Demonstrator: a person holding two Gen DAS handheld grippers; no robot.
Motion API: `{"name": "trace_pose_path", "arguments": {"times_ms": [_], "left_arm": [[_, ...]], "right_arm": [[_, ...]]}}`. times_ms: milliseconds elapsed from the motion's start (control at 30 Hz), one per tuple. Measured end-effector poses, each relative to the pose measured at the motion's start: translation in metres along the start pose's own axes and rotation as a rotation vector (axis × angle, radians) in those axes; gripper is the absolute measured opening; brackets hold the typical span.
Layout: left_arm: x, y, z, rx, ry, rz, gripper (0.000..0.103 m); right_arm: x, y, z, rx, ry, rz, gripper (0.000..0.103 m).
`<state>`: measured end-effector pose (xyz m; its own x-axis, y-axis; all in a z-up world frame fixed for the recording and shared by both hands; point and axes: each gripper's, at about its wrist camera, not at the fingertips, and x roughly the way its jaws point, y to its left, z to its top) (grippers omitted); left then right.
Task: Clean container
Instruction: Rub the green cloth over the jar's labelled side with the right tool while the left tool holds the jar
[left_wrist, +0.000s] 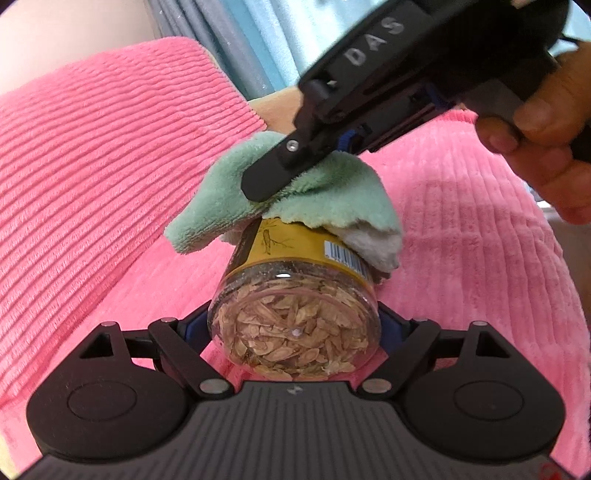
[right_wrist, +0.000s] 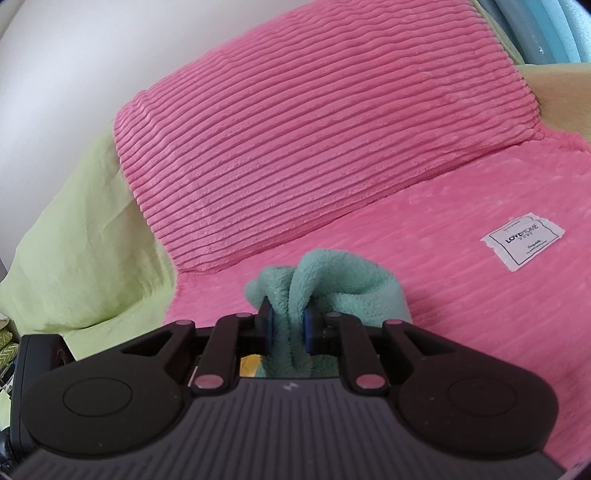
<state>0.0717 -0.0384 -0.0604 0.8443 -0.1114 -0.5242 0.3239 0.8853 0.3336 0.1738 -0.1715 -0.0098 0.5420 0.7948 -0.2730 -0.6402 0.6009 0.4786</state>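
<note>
A clear plastic jar (left_wrist: 295, 295) with a yellow label and dried flakes inside is held by its base in my left gripper (left_wrist: 293, 328), which is shut on it, its bottom facing the camera. My right gripper (left_wrist: 280, 173) comes in from the upper right, shut on a mint green cloth (left_wrist: 295, 199) that drapes over the far end of the jar. In the right wrist view the cloth (right_wrist: 325, 284) is pinched between the blue pads of my right gripper (right_wrist: 288, 325), and a bit of yellow label (right_wrist: 249, 363) shows below.
A pink ribbed blanket (left_wrist: 461, 240) covers the bed below, with a pink ribbed pillow (right_wrist: 314, 147) behind. A white label tag (right_wrist: 521, 242) lies on the blanket. A light green sheet (right_wrist: 85, 258) lies at left. Blue curtains (left_wrist: 251, 44) hang behind.
</note>
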Motion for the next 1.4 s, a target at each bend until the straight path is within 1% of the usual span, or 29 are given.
{"name": "trace_pose_path", "arguments": {"times_ms": [100,233,400,567,733,833,900,1133,1267,1300,1333,1400], "left_arm": [[-0.002,0.011,0.000,-0.096,-0.013,-0.054,0.089],[0.001,0.023,-0.003,-0.189,0.004,-0.106,0.089],[0.005,0.037,-0.008,-0.337,0.017,-0.197,0.089],[0.006,0.047,-0.012,-0.445,-0.002,-0.254,0.089],[0.011,0.057,-0.012,-0.489,-0.021,-0.270,0.087],[0.011,0.055,-0.008,-0.457,-0.027,-0.255,0.086],[0.012,0.050,-0.005,-0.406,-0.032,-0.225,0.086],[0.015,0.018,0.001,-0.114,-0.045,-0.066,0.086],[0.016,-0.001,0.004,0.052,-0.051,0.025,0.086],[0.017,-0.002,0.005,0.064,-0.051,0.032,0.086],[0.018,-0.001,0.005,0.053,-0.049,0.028,0.086],[0.018,0.001,0.005,0.037,-0.046,0.022,0.086]], "right_arm": [[-0.002,0.000,0.000,-0.001,0.007,-0.003,0.012],[-0.006,0.000,0.000,-0.003,0.016,-0.008,0.012],[-0.010,0.000,0.001,-0.005,0.028,-0.013,0.012],[-0.013,-0.001,0.001,0.002,0.039,-0.016,0.012],[-0.016,-0.003,0.001,0.023,0.050,-0.016,0.012],[-0.016,-0.003,0.000,0.021,0.052,-0.017,0.012],[-0.017,-0.004,0.001,0.028,0.046,-0.021,0.012],[-0.019,-0.004,0.001,0.040,0.016,-0.028,0.013],[-0.015,-0.001,0.000,0.019,0.024,-0.032,0.013],[-0.015,0.002,-0.001,0.004,0.026,-0.031,0.013],[-0.014,0.004,-0.001,-0.010,0.029,-0.029,0.013],[-0.013,0.009,-0.004,-0.016,0.041,0.006,0.013]]}}
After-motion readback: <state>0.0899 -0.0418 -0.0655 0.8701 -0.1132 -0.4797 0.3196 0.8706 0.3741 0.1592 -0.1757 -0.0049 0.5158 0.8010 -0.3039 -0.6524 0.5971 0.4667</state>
